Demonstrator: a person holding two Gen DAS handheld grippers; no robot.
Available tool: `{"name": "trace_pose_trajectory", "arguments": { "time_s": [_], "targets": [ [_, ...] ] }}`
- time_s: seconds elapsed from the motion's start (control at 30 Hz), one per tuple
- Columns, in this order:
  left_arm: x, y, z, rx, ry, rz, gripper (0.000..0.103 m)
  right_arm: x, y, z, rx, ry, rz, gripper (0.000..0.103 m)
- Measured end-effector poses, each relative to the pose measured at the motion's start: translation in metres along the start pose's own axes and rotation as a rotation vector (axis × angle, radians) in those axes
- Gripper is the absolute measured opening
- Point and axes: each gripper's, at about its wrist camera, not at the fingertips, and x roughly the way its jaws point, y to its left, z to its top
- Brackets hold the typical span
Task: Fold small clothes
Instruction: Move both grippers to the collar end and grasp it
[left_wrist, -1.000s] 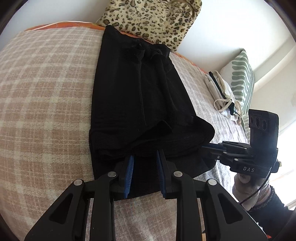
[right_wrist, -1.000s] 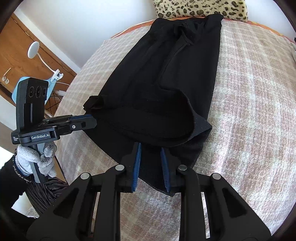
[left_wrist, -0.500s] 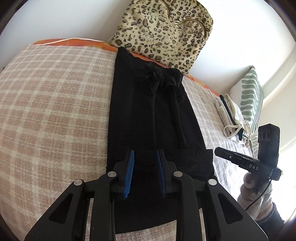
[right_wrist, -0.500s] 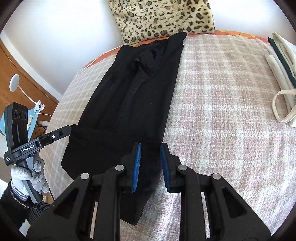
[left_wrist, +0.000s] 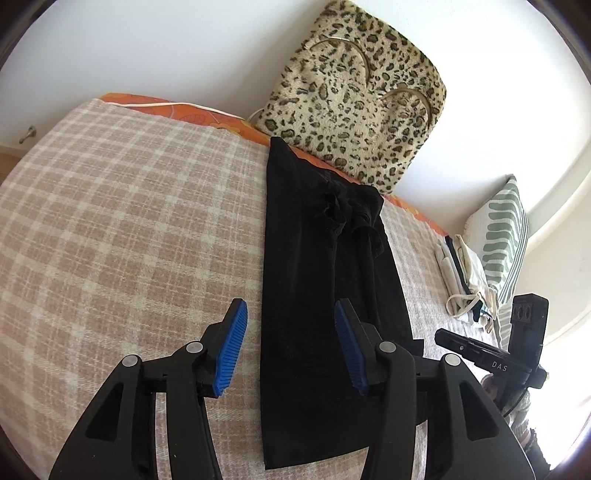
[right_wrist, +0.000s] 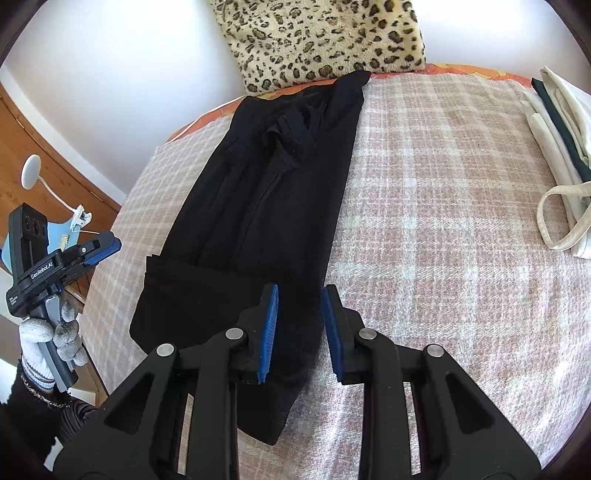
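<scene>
A long black garment (left_wrist: 306, 240) lies flat and lengthwise on the plaid blanket (left_wrist: 110, 221), with a bunched knot of fabric near its far end. My left gripper (left_wrist: 290, 308) hovers over the near left edge. Its jaws are opening, and the blue pads stand wide apart with no cloth pinched. In the right wrist view the black garment (right_wrist: 266, 206) runs away from me. My right gripper (right_wrist: 300, 291) is over its near right corner. These jaws are opening too, and the cloth lies loose below the gap, not pressed by the pads.
A leopard-print cushion (left_wrist: 354, 110) stands against the wall at the far end. Folded cream cloth items (right_wrist: 557, 147) lie on the right of the bed beside a green-striped pillow (left_wrist: 502, 236). A gloved hand (right_wrist: 48, 332) holds the left gripper past the bed's left edge.
Both grippers held the garment's lifted near hem, then drew it toward me and laid it out straight. Both pairs of jaws have now spread apart and let go of the cloth.
</scene>
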Motion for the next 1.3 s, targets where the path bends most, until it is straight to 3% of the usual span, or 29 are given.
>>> {"name": "trace_pose_trajectory", "arguments": {
  "time_s": [0.07, 0.27, 0.43, 0.57, 0.93, 1.3],
  "targets": [
    [0.002, 0.002, 0.009, 0.009, -0.001, -0.008, 0.048, -0.002, 0.000, 0.005, 0.001, -0.017, -0.008, 0.043],
    [0.018, 0.008, 0.045, 0.006, 0.003, -0.058, 0.053, 0.000, -0.011, 0.034, 0.008, -0.068, -0.070, 0.043],
    [0.042, 0.013, 0.085, 0.024, 0.032, -0.087, 0.053, 0.011, -0.030, 0.074, 0.024, -0.092, -0.060, 0.043],
    [0.071, 0.020, 0.109, 0.015, 0.050, -0.094, 0.053, 0.032, -0.041, 0.107, 0.037, -0.086, -0.066, 0.043],
    [0.156, 0.037, 0.158, -0.023, 0.111, -0.131, 0.053, 0.107, -0.081, 0.187, 0.122, -0.034, 0.028, 0.043],
    [0.213, 0.038, 0.186, 0.016, 0.129, -0.122, 0.053, 0.155, -0.086, 0.224, 0.058, -0.039, 0.030, 0.043]
  ]
}}
